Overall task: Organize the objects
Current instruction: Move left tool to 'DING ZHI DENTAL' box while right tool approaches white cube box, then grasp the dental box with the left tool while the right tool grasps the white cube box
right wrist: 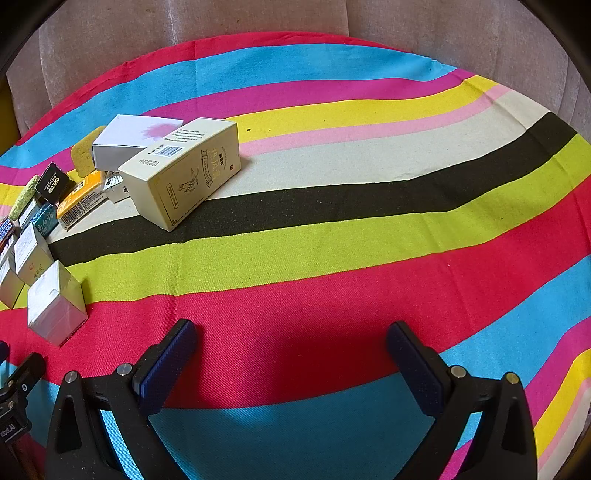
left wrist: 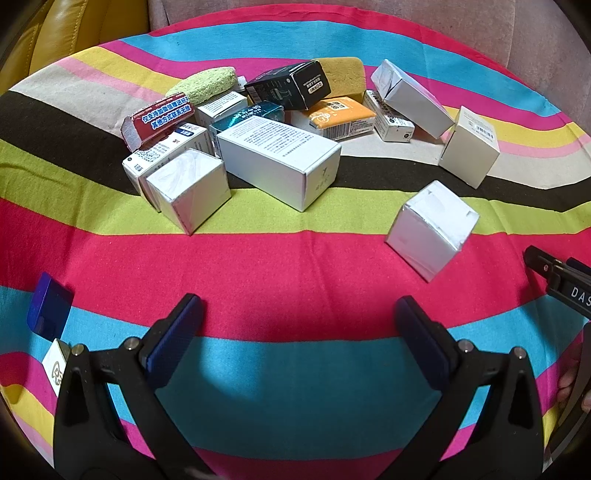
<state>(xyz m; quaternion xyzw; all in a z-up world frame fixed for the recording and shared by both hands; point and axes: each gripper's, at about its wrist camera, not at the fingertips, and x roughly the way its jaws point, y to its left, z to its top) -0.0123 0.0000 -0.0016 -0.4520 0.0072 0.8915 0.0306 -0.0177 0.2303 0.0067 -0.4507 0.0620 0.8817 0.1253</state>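
A heap of small cartons lies on the striped cloth [left wrist: 295, 280]: a long white box [left wrist: 280, 162], a white cube box [left wrist: 190, 188], a red box [left wrist: 159, 120], a black box [left wrist: 291, 86], an orange pack [left wrist: 341, 116], a green sponge [left wrist: 201, 86] and a yellow sponge [left wrist: 343, 77]. A lone white box [left wrist: 430, 229] stands apart at the right; it also shows in the right wrist view [right wrist: 55, 304]. A cream box [right wrist: 184, 170] leans on a white box [right wrist: 133, 138]. My left gripper [left wrist: 297, 314] and right gripper [right wrist: 291, 338] are open and empty, above the cloth.
A blue box [left wrist: 50, 310] and a small white box [left wrist: 55, 365] lie at the near left. The right gripper's body [left wrist: 565, 280] shows at the left wrist view's right edge. A yellow seat [left wrist: 55, 33] and a grey cushion [right wrist: 258, 22] lie behind the cloth.
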